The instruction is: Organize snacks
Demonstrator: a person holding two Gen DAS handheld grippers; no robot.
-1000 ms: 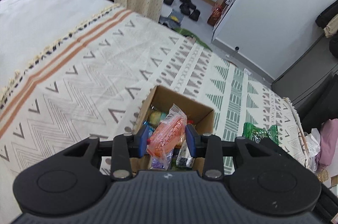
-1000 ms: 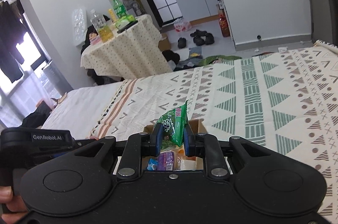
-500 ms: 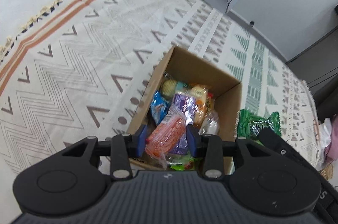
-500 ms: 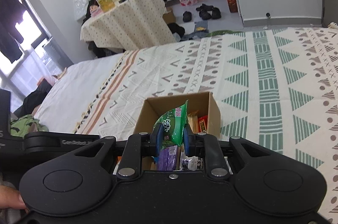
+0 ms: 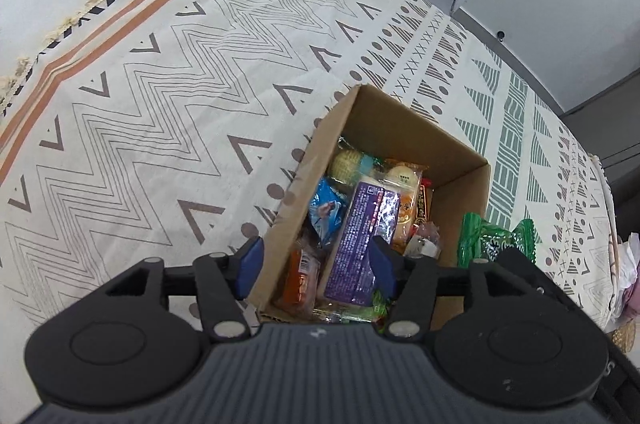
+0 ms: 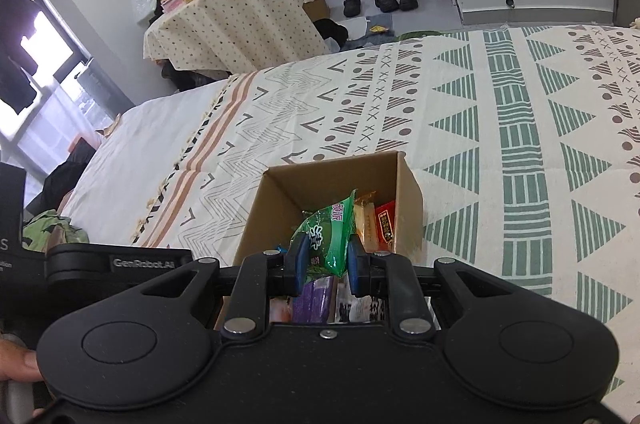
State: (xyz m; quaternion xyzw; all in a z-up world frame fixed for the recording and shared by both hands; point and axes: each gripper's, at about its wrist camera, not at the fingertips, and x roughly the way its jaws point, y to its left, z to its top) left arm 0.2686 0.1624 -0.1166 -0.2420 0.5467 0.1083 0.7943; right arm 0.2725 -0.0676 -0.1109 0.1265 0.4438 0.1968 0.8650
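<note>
A: Over the box [image 5: 460, 148], which sits on the patterned cloth [image 5: 160, 84], both grippers are unloading snacks. Looks like the dropping-in step.

B: Left gripper [image 5: 316, 266]?

A: Its jaws are opening, spread about halfway. The orange pack [image 5: 300, 280] lies in the box between them, and I judge it free of the blue pads. A purple pack [image 5: 360, 244] lies beside it.

B: And the right gripper [image 6: 326, 264]?

A: Pressed tight on the green pack [image 6: 330, 238], which stands up out of its jaws just above the box [image 6: 280, 200].

B: Next move?

A: Probably the right one lowers a little and lets go over the near end, where the pile is lower. The left one needs only to lift clear without snagging a wrapper.
</note>
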